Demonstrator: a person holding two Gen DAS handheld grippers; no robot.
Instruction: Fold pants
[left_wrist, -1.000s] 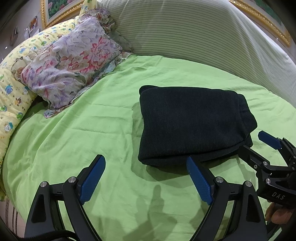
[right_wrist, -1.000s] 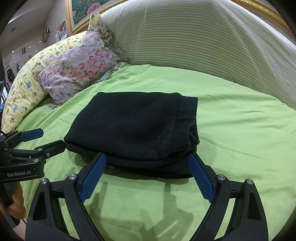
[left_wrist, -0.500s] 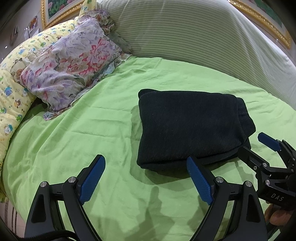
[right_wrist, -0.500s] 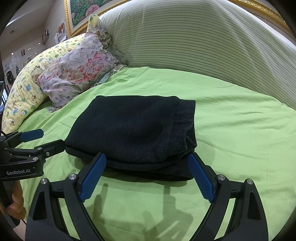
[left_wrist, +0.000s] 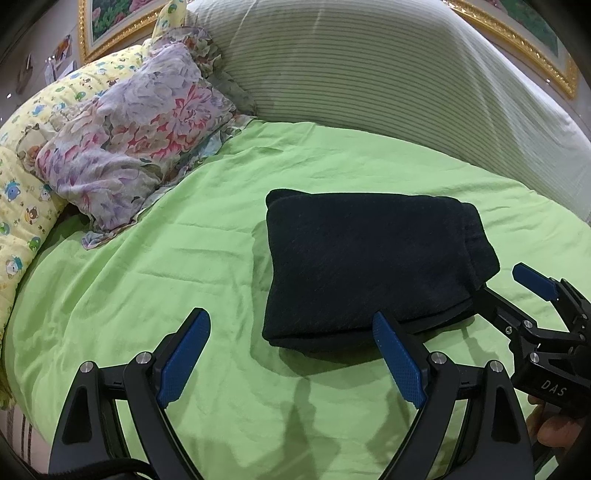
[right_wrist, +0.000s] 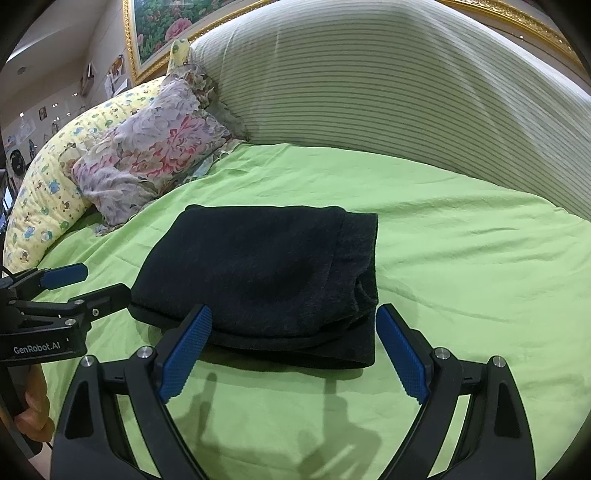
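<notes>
Your left gripper (left_wrist: 291, 354), black-framed with blue ribbed pads, sits at the bottom of the left wrist view with its fingers spread wide and nothing between them; its right-hand pad (left_wrist: 393, 360) overlaps the near edge of the folded dark navy knit pants (left_wrist: 369, 266), though you cannot tell whether it touches the cloth. The pants lie as a compact, thick rectangle on the bright green bedsheet (left_wrist: 166, 266), right of centre in that frame. At the right edge, your right gripper (left_wrist: 509, 286) reaches in from the side with its fingers apart, the lower finger meeting the pants' right-hand corner, and a hand (left_wrist: 554, 432) shows at the lower right. In the right wrist view your right gripper (right_wrist: 293, 350) is likewise wide and holds nothing, its pads framing the near edge of the pants (right_wrist: 266, 273), which fill the centre of the frame. Your left gripper (right_wrist: 96, 284) enters from the left edge there, parted, its lower finger at the pants' left corner. A floral pillow (left_wrist: 136, 129) lies in the upper left, against a yellow cartoon-print cushion (left_wrist: 22, 206), and a grey-striped padded headboard (left_wrist: 369, 85) spans the top.
</notes>
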